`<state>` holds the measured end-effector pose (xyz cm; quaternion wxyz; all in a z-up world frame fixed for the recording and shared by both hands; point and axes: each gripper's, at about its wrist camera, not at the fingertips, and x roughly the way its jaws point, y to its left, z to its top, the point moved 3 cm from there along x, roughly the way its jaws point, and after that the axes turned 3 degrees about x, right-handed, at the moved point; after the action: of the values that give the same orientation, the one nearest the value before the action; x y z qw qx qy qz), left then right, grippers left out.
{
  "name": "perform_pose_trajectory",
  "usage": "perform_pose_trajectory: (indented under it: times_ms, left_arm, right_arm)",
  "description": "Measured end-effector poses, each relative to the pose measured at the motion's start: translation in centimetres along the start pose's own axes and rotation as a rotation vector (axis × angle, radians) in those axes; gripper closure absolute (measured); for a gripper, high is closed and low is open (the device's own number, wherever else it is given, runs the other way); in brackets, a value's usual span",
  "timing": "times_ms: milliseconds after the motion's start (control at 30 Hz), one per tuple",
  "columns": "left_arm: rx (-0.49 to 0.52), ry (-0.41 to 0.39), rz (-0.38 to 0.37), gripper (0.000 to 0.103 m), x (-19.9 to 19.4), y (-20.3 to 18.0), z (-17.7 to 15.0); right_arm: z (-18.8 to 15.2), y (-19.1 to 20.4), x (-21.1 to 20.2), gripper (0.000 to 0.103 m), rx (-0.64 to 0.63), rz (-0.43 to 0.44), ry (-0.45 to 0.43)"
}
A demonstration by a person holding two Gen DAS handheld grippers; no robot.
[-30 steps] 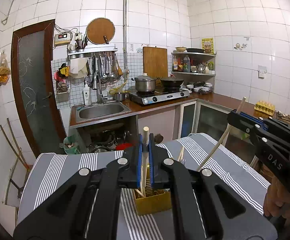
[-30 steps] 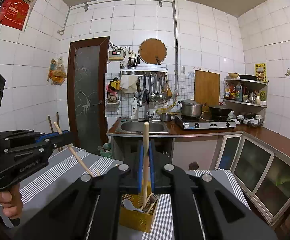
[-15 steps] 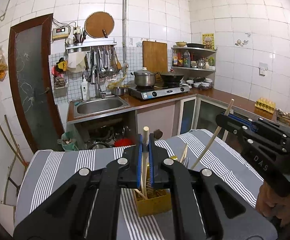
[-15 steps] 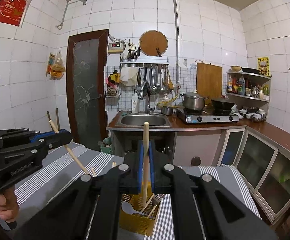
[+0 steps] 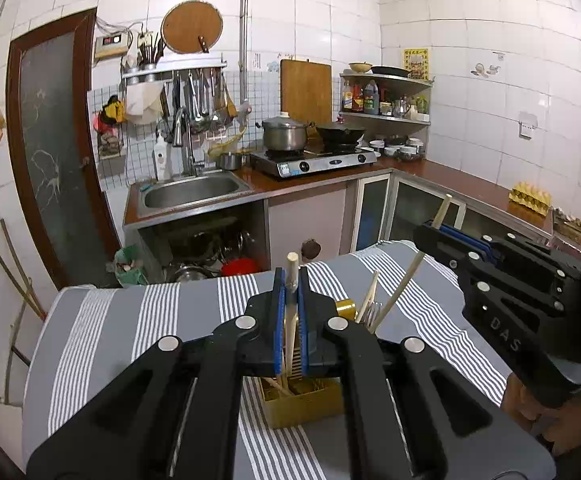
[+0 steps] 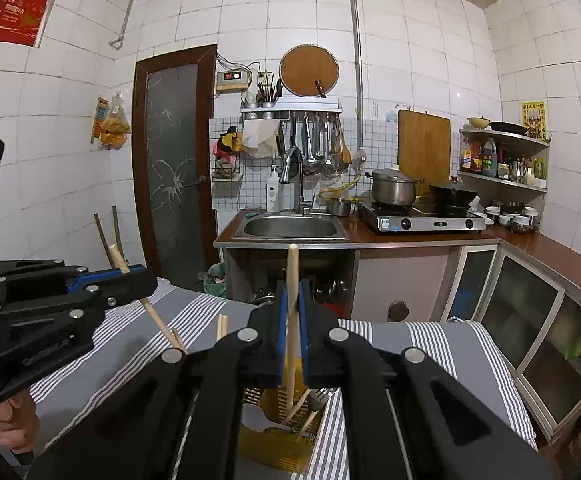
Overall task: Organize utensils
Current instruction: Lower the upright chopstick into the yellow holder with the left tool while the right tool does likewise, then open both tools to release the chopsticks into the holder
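While both hands carry their chopsticks lower toward the yellow holder, the scene reads as follows.

Left tongs (image 5: 290, 312): pressed together on a pale wooden chopstick (image 5: 291, 280) that stands nearly upright between the blue pads, its lower end reaching down into the holder.

Right tongs (image 6: 292, 320): likewise pinching a chopstick (image 6: 292, 276), held upright, with its tip down among the things in the holder.

Yellow holder (image 5: 302, 404): a slotted utensil basket standing on the striped cloth (image 5: 150, 320) that covers the bench; it sits directly under and just beyond both pairs of tongs. Other chopsticks, a fork and a pale spoon already lean inside it.

What has changed: compared with a second ago, both tongs have come forward and down, so the holder now lies closer beneath them and more of each stick's lower end overlaps its opening. The right tongs, seen from the left wrist view, have moved nearer the basket.

Grip: unchanged, both sticks clamped as before.

Meaning for the task: I judge this to be the final lowering of the pair into the holder; neither stick is released yet.

Next need: probably a little more descent, then spreading the tongs so each stick drops in.

Risk: a tilted stick could catch the rim or tip out.

Background: sink (image 6: 290, 227) and stove (image 6: 422, 220) well apart, uninvolved.
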<state>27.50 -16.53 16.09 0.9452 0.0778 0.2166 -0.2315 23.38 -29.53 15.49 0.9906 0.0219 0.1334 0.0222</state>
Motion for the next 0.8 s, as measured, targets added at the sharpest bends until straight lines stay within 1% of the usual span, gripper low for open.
perform_pose_trajectory:
  times_ms: [233,433,800]
  left_arm:
    - [-0.015,0.026,-0.01,0.098,2.0,0.6,-0.8]
    - [-0.046,0.072,-0.02,0.098,4.8,1.6,-1.5]
    - [-0.056,0.148,-0.013,0.098,8.9,1.8,-2.9]
  right_arm:
    - [-0.7,-0.1,2.0,0.097,0.004,-0.011,0.027]
    - [-1.4,-0.6,3.6,0.097,0.015,-0.016,0.048]
    - [-3.6,-1.8,7.4,0.097,0.045,-0.019,0.117]
